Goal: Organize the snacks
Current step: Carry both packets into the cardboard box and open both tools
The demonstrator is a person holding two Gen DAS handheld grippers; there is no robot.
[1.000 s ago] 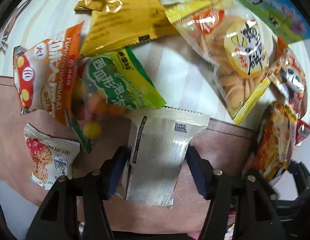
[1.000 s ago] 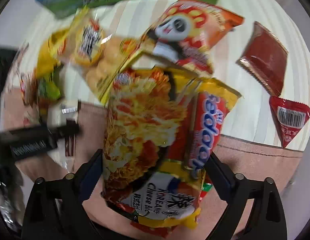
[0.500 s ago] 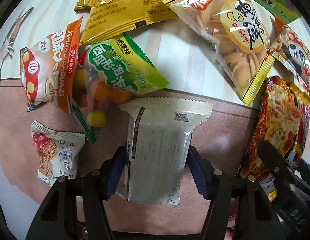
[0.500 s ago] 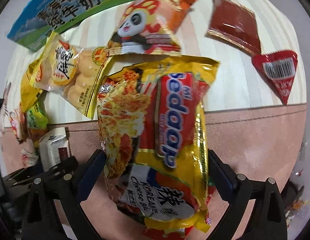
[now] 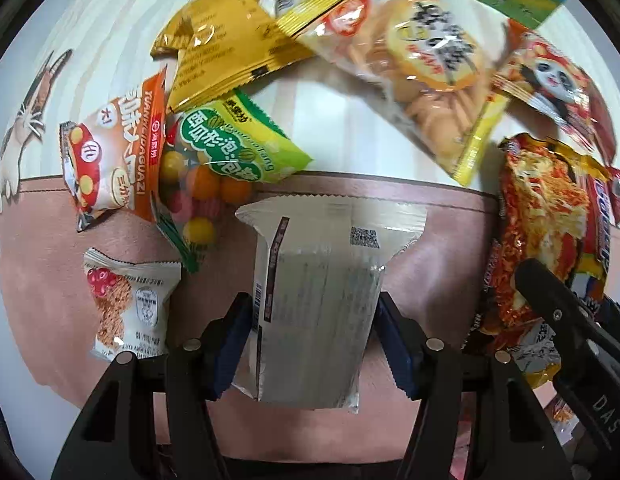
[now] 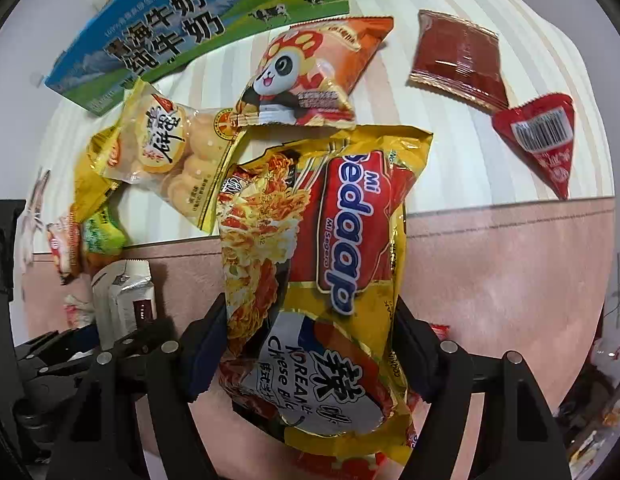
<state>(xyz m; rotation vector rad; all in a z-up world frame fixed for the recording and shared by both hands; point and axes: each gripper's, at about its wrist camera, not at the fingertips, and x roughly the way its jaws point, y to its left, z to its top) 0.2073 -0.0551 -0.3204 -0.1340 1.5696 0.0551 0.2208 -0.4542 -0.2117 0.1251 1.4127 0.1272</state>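
Panda bag point(image 6: 310, 76) behind noodle packet point(image 6: 322, 264)

1. A white wrapped snack point(image 5: 314, 312) is held lengthwise over the pink mat, serrated end pointing away.
2. A yellow-and-red noodle packet point(image 6: 322, 264) is held likewise, reaching past the mat's edge.
3. A cracker bag point(image 6: 170, 160), a panda packet point(image 6: 306, 76) and a green candy bag point(image 5: 230, 152) are laid flat on the striped surface.

Striped tabletop point(image 6: 462, 160) and pink mat point(image 6: 510, 280) carry scattered snack packets point(image 5: 430, 80).
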